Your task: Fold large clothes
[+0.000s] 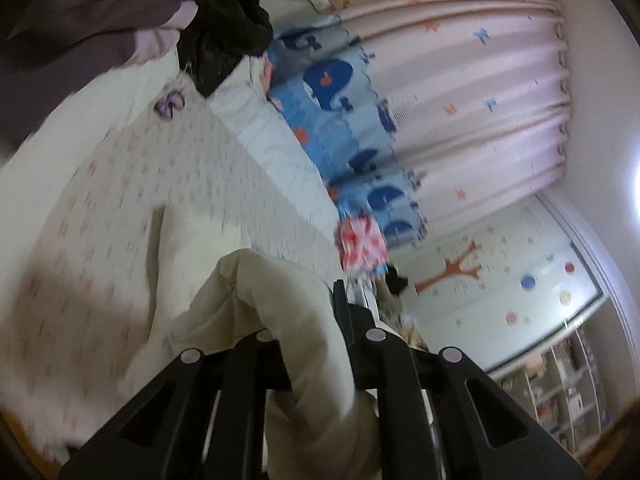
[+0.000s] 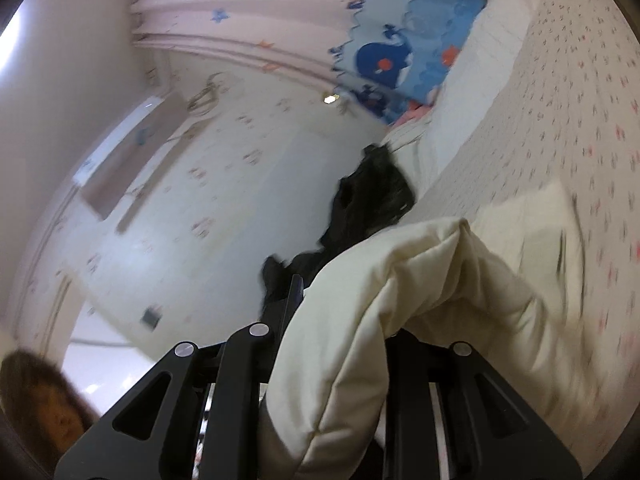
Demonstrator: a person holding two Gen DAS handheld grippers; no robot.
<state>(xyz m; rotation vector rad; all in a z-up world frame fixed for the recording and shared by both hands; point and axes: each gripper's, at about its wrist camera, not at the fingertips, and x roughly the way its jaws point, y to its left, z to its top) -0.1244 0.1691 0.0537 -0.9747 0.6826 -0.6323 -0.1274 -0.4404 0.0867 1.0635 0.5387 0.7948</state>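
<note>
Now cream garment [image 1: 280,312] bunches between each tool's [image 2: 340,320] closed jaws.

Soft indoor light, heavy motion blur, strong fisheye bending.
White glare burns at the right edge of the left wrist view and the upper left of the right wrist view; the bedspread [image 1: 132,184] smears, and dark vignettes ring both frames' corners.
</note>
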